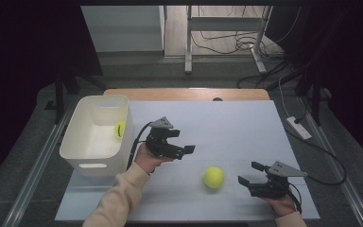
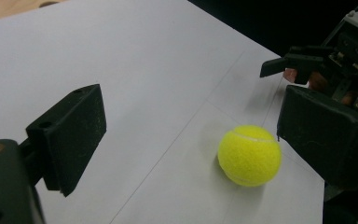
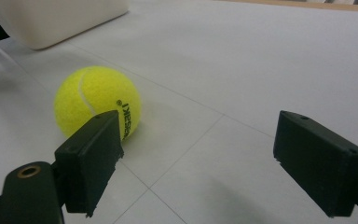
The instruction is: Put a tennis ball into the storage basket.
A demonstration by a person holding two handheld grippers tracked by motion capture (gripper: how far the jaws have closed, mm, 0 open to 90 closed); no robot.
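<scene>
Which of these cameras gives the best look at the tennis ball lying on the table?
The right gripper view: the tennis ball sits close, its seam and black lettering readable. The left gripper view shows it whole but without lettering. The high view shows it small, between both grippers.

The yellow ball (image 3: 97, 103) has small black letters on its side, with a tiny ring mark in front of them. The letters stand sideways and a black jaw hides part of them, so the word is too hard to read.
</scene>
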